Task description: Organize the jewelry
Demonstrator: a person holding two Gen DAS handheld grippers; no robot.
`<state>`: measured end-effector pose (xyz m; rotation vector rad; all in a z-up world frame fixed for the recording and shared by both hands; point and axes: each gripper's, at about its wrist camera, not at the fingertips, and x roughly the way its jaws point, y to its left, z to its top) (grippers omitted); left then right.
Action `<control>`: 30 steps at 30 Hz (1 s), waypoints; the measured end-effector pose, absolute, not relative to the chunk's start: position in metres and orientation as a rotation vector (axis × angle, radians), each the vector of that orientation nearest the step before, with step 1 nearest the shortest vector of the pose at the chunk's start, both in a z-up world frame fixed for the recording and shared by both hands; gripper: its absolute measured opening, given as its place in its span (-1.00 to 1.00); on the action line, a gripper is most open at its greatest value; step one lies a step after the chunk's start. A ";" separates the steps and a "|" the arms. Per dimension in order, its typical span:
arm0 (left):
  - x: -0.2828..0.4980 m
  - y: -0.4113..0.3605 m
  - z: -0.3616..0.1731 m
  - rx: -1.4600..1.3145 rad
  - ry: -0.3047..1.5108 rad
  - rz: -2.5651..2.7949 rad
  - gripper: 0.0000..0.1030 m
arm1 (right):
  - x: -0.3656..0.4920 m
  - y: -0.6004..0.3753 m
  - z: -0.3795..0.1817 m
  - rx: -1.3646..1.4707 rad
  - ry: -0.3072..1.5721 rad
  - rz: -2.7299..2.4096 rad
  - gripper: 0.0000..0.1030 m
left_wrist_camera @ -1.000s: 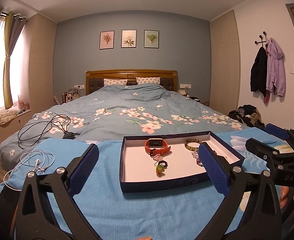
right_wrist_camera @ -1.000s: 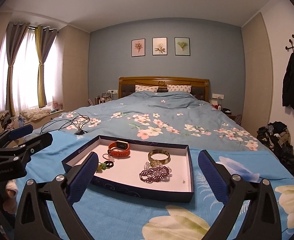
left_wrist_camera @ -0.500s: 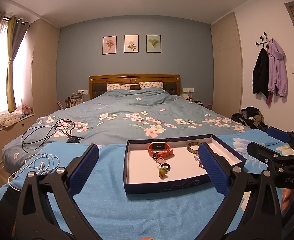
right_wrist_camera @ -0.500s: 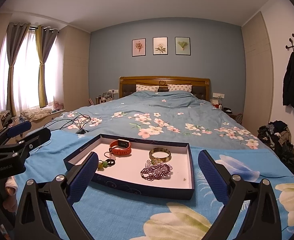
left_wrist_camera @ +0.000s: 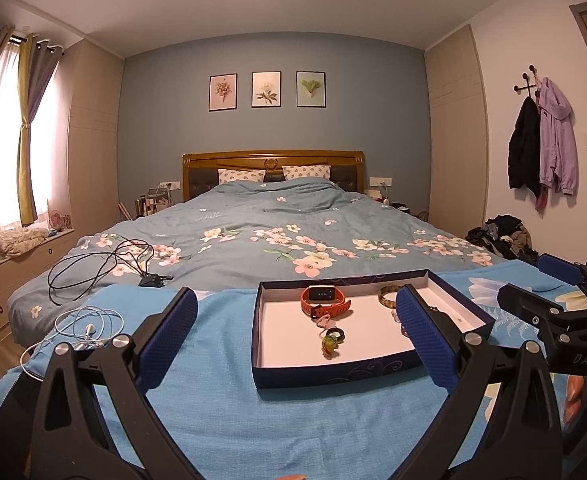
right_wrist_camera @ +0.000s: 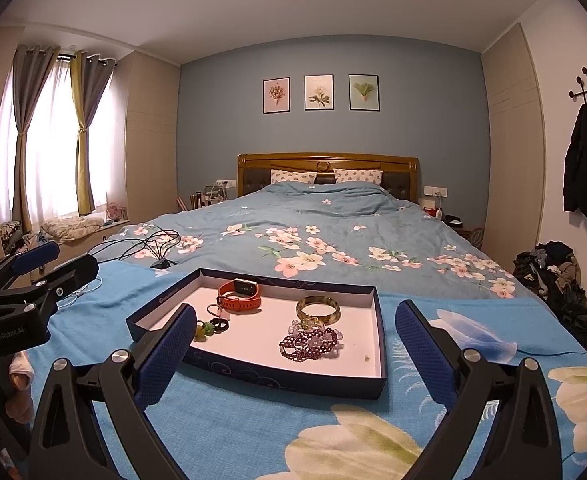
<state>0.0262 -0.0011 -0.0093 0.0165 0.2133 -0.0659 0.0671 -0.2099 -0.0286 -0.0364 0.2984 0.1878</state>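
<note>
A dark blue box tray (left_wrist_camera: 333,376) (right_wrist_camera: 277,374) with a white floor lies on a blue cloth at the foot of the bed. In it lie an orange smartwatch (left_wrist_camera: 325,305) (right_wrist_camera: 239,299), a gold bangle (right_wrist_camera: 318,308) (left_wrist_camera: 387,295), a purple bead bracelet (right_wrist_camera: 311,343), a black ring (left_wrist_camera: 336,334) (right_wrist_camera: 218,325) and a green charm (left_wrist_camera: 329,345) (right_wrist_camera: 202,332). My left gripper (left_wrist_camera: 293,328) is open and empty, held short of the tray's left front. My right gripper (right_wrist_camera: 293,332) is open and empty, in front of the tray.
White earphones (left_wrist_camera: 89,328) and black cables (left_wrist_camera: 105,264) lie on the bed to the left. The floral duvet (left_wrist_camera: 293,232) stretches back to the headboard. Clothes are piled on the floor at right (right_wrist_camera: 553,280). Each gripper shows at the edge of the other's view.
Both views have tilted up slightly. The tray sits a little lower in each frame. Nothing in the tray has moved, and both grippers stay open.
</note>
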 end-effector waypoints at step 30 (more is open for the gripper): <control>0.027 0.000 -0.010 0.005 0.195 -0.034 0.90 | 0.065 -0.215 -0.027 -0.033 0.294 0.179 0.87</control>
